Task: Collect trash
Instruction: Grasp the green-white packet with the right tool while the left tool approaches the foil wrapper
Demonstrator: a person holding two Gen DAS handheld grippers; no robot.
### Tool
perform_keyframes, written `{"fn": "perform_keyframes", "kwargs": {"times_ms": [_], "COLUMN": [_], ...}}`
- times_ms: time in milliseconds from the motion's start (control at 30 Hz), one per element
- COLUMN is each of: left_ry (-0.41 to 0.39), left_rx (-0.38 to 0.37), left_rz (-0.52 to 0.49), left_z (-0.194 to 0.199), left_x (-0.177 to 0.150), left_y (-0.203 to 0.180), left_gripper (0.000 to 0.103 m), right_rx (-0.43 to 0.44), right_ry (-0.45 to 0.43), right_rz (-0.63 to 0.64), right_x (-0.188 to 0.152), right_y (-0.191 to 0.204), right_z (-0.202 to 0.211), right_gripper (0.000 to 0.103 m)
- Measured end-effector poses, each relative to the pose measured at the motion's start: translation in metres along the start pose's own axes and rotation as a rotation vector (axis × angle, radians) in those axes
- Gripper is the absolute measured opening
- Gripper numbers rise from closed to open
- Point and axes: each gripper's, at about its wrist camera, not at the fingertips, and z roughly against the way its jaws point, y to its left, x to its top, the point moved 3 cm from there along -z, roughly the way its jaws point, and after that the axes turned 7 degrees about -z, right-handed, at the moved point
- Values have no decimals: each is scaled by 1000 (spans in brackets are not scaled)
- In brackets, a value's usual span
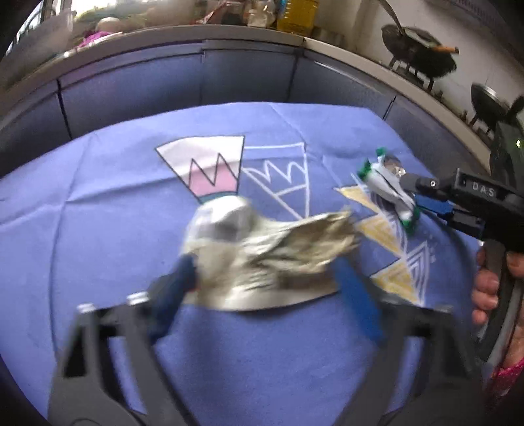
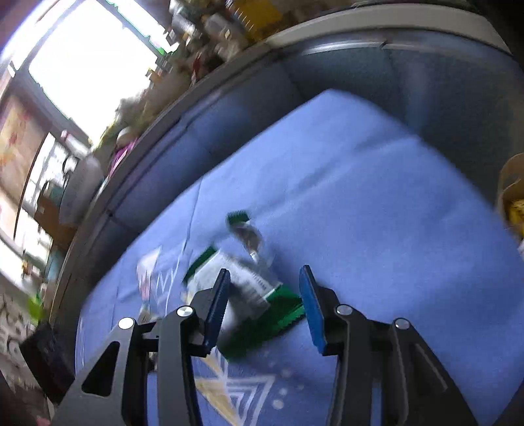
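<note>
A crumpled silver foil wrapper (image 1: 258, 259) lies on the blue patterned cloth (image 1: 98, 229) between the blue pads of my left gripper (image 1: 262, 278), which is open around it. A white and green wrapper (image 1: 389, 190) lies to the right on the cloth. My right gripper (image 1: 422, 193) reaches it from the right. In the right wrist view the white and green wrapper (image 2: 252, 281) sits between the spread pads of my right gripper (image 2: 265, 301), which is open. Both views are blurred.
A grey-blue padded partition (image 1: 196, 75) rings the cloth at the back. A shelf above it holds bottles and clutter (image 1: 294, 16) and dark bird figures (image 1: 419, 49). A person's hand (image 1: 488, 288) holds the right gripper. A bright window (image 2: 88, 62) is at upper left.
</note>
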Motion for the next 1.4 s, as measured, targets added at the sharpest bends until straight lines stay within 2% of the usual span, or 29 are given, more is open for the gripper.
{"fn": "perform_keyframes", "kwargs": {"times_ms": [33, 67, 133, 233, 333, 533, 633, 700, 800, 867, 933, 1000, 1067, 1167, 1267, 1400], "left_ry": [-9, 4, 27, 69, 71, 124, 141, 154, 151, 157, 161, 157, 147, 122, 110, 115], "left_rx": [-30, -73, -80, -130, -155, -261, -280, -309, -310, -310, -317, -330, -333, -313, -318, -298], "left_rz": [-21, -20, -41, -37, -15, 164, 250, 304, 337, 361, 399, 424, 436, 443, 446, 449], "left_z": [3, 4, 8, 14, 32, 53, 53, 51, 53, 53, 50, 50, 51, 54, 51, 47], "left_x": [-1, -3, -9, -28, -49, -71, -71, -70, -71, -70, -69, -66, -63, -59, -53, -47], "left_y": [-2, -2, -3, -4, 1, 26, 40, 43, 45, 47, 52, 54, 56, 60, 61, 58], "left_gripper": [24, 11, 0, 0, 0, 0, 3, 5, 7, 15, 22, 28, 41, 54, 58, 60], "right_rx": [14, 27, 62, 100, 140, 231, 224, 244, 268, 278, 249, 227, 225, 303, 351, 365], "right_ry": [7, 16, 33, 58, 58, 43, -2, -27, -53, -46, -31, 10, 39, 76, 149, 228], "right_rz": [20, 37, 52, 86, 94, 11, 16, -23, -59, -83, -67, -63, -70, -102, -91, -45], "right_x": [-5, -11, -26, -51, -68, -91, -77, -53, -21, -7, 1, -2, -9, -23, -42, -69], "right_y": [4, 8, 16, 29, 37, 35, 42, 45, 50, 56, 62, 62, 60, 59, 66, 81], "right_z": [0, 1, 4, 10, 22, 51, 55, 50, 39, 23, 0, -22, -35, -31, -22, -17], "right_gripper": [21, 16, 6, 2, 1, 0, 0, 0, 0, 0, 0, 0, 0, 0, 0, 0]}}
